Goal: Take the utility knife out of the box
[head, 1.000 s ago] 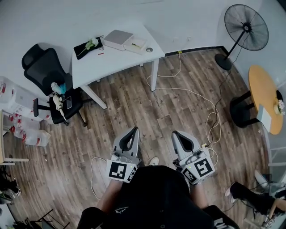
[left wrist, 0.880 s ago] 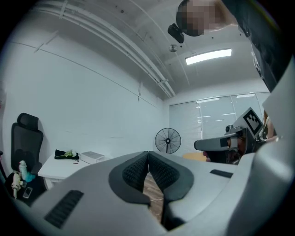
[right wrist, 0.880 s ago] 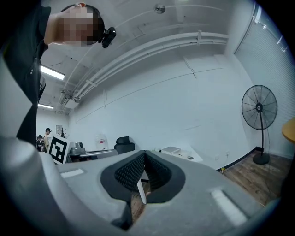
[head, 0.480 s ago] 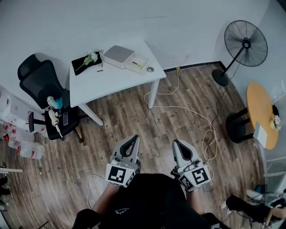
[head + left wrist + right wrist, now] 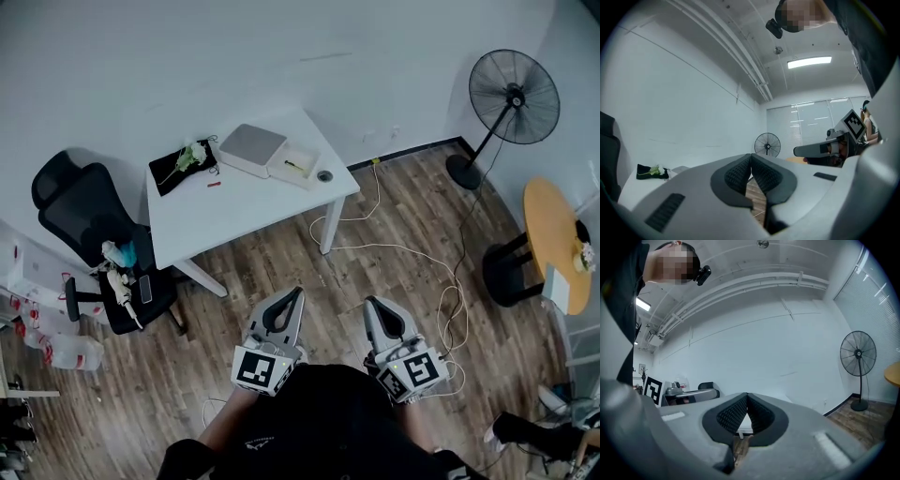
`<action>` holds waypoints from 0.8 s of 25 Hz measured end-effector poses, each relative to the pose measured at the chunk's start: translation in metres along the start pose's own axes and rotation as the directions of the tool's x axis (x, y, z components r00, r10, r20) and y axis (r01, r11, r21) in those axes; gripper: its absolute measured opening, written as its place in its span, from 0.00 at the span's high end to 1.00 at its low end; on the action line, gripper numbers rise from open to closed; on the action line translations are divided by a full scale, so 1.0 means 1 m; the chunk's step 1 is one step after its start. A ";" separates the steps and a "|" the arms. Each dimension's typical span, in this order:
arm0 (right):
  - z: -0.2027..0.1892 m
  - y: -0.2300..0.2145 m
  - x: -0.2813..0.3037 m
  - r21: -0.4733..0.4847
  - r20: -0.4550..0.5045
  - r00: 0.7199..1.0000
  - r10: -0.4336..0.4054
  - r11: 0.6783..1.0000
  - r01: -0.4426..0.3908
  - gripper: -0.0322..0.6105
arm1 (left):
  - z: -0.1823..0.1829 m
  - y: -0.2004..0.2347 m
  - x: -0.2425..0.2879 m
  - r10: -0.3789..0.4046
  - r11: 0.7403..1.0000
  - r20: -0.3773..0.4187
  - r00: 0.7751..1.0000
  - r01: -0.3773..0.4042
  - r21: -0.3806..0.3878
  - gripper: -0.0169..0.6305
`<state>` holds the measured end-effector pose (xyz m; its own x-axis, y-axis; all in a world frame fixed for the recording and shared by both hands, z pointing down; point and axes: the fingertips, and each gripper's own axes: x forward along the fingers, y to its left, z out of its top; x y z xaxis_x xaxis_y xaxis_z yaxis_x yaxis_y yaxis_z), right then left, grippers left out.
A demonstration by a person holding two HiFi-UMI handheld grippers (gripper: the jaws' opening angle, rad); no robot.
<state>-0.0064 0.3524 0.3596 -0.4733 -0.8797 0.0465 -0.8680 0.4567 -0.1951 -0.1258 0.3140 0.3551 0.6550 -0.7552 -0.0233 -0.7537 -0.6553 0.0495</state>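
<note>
Head view: box [image 5: 255, 147], open, far edge of tabletop [image 5: 234, 206]. Yellow sliver inside, I judge the knife [image 5: 294, 166]: light, rigid, slippery; I'd grip mid-handle. Jaws of left gripper [image 5: 296, 294] and right gripper [image 5: 370, 304]: closed, empty.

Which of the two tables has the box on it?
The white rectangular table beside the black office chair; the box sits near its far edge. The round yellow table stands apart at the right.
</note>
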 end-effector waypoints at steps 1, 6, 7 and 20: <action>0.000 0.000 0.009 -0.006 0.004 1.000 -0.012 1.000 0.012 0.94 | 0.000 0.009 0.003 -0.004 1.000 -0.001 1.000 0.004 0.000 0.97; 0.002 0.001 0.045 -0.013 0.007 0.999 -0.049 0.999 0.049 0.94 | -0.001 0.042 0.019 -0.023 1.000 -0.012 1.000 0.023 0.000 0.97; 0.001 0.000 0.049 -0.003 0.003 0.999 -0.052 0.999 0.052 0.94 | -0.001 0.046 0.021 -0.025 1.000 -0.013 1.000 0.025 -0.002 0.97; 0.010 -0.033 0.108 0.020 -0.024 1.000 -0.005 1.000 0.005 0.94 | -0.011 0.104 0.036 0.094 0.995 -0.025 0.995 -0.095 -0.030 0.97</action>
<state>-0.0274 0.2406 0.3616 -0.4725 -0.8785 0.0709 -0.8673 0.4492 -0.2143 -0.1800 0.2184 0.3702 0.5820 -0.8131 0.0066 -0.8108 -0.5797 0.0815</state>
